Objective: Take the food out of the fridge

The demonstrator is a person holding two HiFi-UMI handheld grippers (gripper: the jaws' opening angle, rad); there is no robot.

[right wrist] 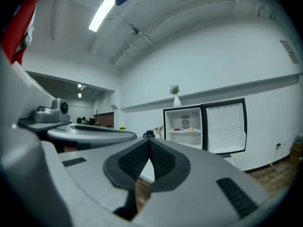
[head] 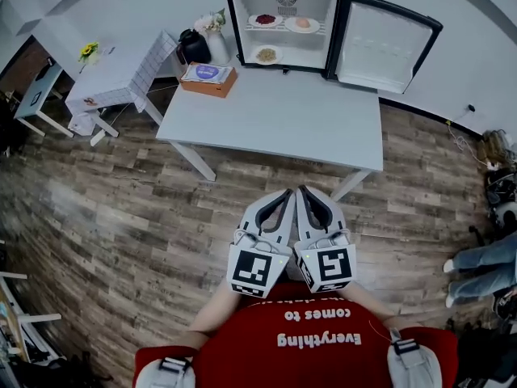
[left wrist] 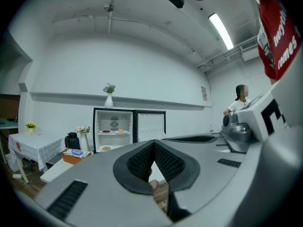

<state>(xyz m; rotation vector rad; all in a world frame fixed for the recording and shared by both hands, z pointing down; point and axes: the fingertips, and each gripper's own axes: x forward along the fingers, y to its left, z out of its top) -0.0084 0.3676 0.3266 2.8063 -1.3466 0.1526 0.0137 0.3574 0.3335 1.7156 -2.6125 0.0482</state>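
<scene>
Well, nothing is out yet: the fridge [head: 230, 23] stands open at the far edge of the table [head: 275, 128], and all three plates of food [head: 265, 20] sit inside, two on the upper shelf and one below. My left gripper [head: 287, 194] and right gripper [head: 302, 192] are both clenched on nothing, side by side, well short of the table and the food.

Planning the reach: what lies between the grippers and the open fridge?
Head view: a strip of wooden floor, then bare tabletop up to the fridge. The orange box sits left of that line.
</scene>
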